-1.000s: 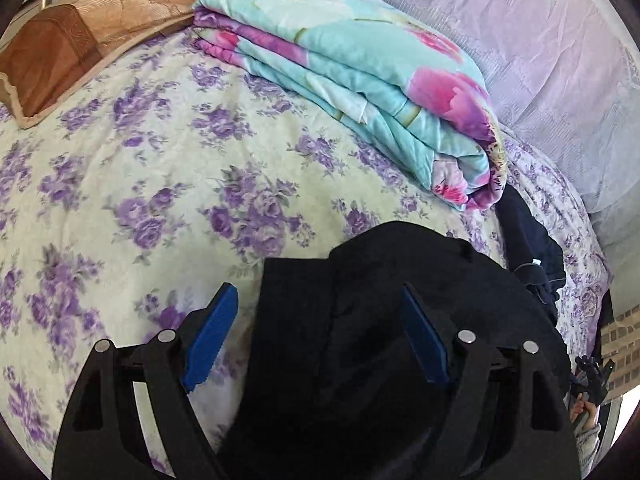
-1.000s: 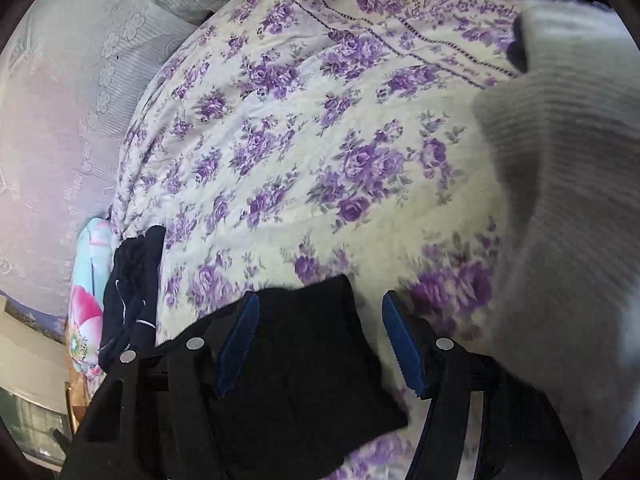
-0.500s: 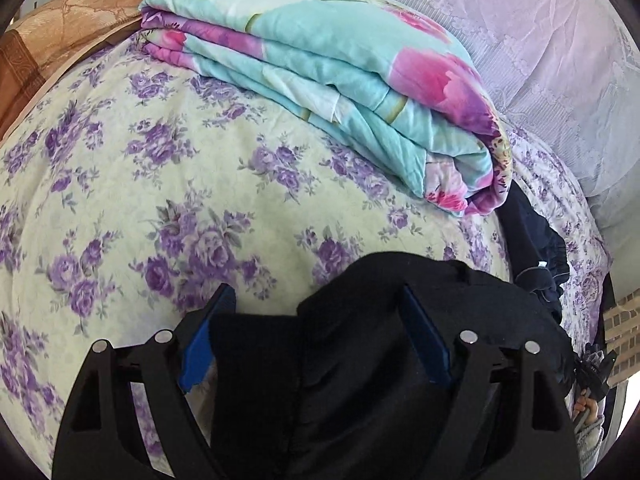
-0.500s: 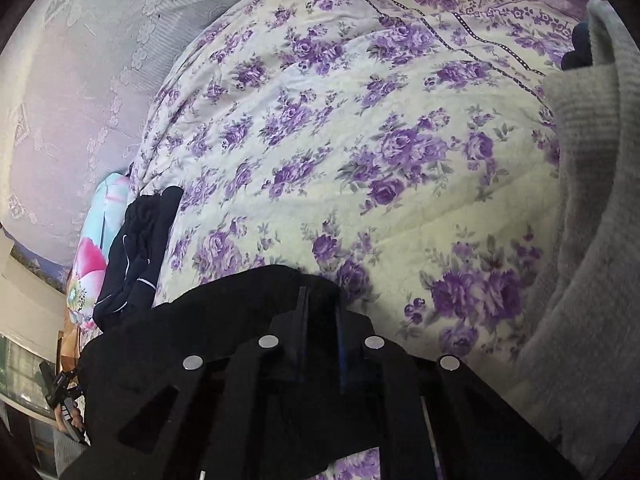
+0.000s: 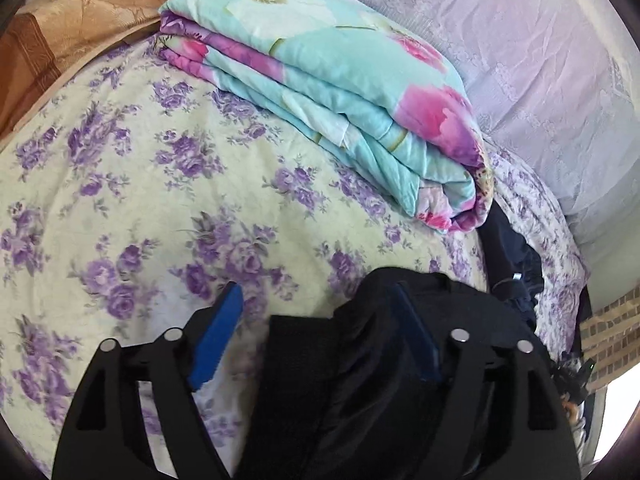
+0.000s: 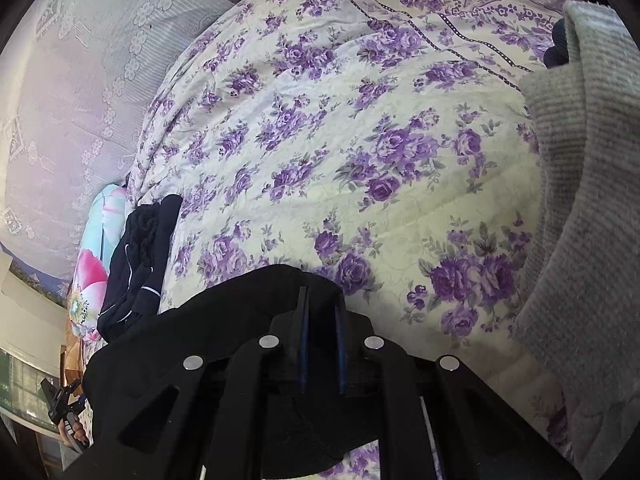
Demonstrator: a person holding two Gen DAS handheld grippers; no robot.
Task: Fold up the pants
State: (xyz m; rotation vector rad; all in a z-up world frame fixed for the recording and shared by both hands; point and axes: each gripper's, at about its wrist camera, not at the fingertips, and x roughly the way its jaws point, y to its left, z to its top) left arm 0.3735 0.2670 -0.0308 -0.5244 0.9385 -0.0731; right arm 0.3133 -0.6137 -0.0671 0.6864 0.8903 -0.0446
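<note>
Your left gripper (image 5: 316, 330) stands spread wide, its blue pads well apart, and the black pants (image 5: 360, 380) lie between the fingers — the right-hand pad (image 5: 416, 336) is pressed into a raised fold of the cloth, while the left-hand pad (image 5: 218, 340) hangs over bare bedspread (image 5: 160, 200), clear of the fabric. Nothing is pinched on this side.

Your right gripper (image 6: 320, 344) is clenched: the two pads sit nearly together with only a thin slot between them, and black cloth of the pants (image 6: 248, 308) bunches up around and in front of the fingers. It looks clamped on a fold of the pants, though the cloth inside the slot itself is too dark to make out.

The pants lie on the purple-flowered bedspread (image 6: 360, 160), at the near edge of both views. In the left view, a folded turquoise quilt (image 5: 340, 92) with pink flowers lies far and to the right, with an orange-brown pillow (image 5: 80, 28) at the far left beyond it. A dark navy garment (image 5: 508, 256) is crumpled just past the quilt's near end, close to the pants. In the right view, a grey knitted garment (image 6: 592, 220) covers the right side of the bed.
</note>
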